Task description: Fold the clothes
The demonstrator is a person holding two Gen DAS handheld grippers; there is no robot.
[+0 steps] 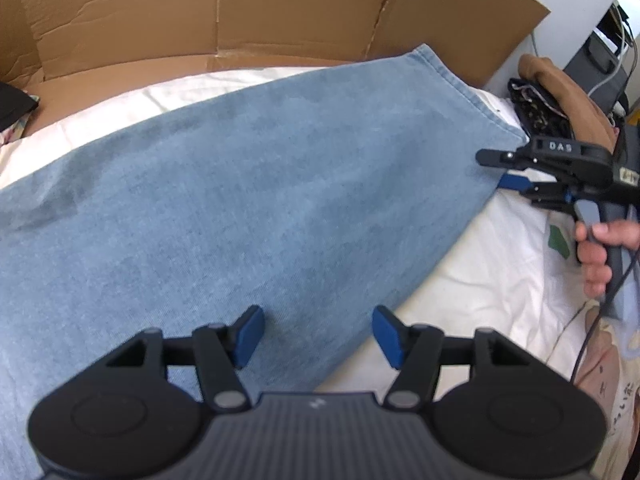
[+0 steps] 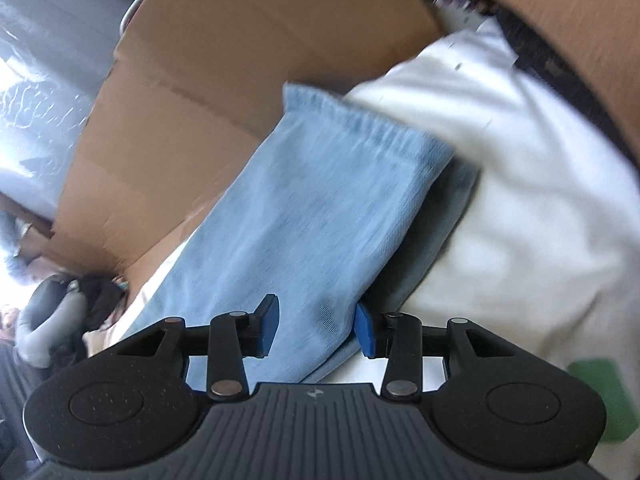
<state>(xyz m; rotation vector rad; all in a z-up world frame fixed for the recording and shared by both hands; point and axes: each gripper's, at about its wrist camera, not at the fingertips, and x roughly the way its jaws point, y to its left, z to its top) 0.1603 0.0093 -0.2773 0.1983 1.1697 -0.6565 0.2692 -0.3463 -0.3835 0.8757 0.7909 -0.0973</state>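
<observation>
Bright, even daylight fills both fisheye views, which curve and darken at the corners. The right wrist view is smeared by motion blur, with blown-out glare at its left edge; the left wrist view stays fairly sharp.

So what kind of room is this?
Probably a bedroom or spare room at home: blue jeans lie on a white sheet like a bed's, with flattened cardboard behind and clutter beside.

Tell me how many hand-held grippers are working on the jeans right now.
2. The left hand-held gripper hovers open over the jeans near their lower edge; the right hand-held gripper sits at the hem corner on the right, with denim between its open jaws.
</observation>
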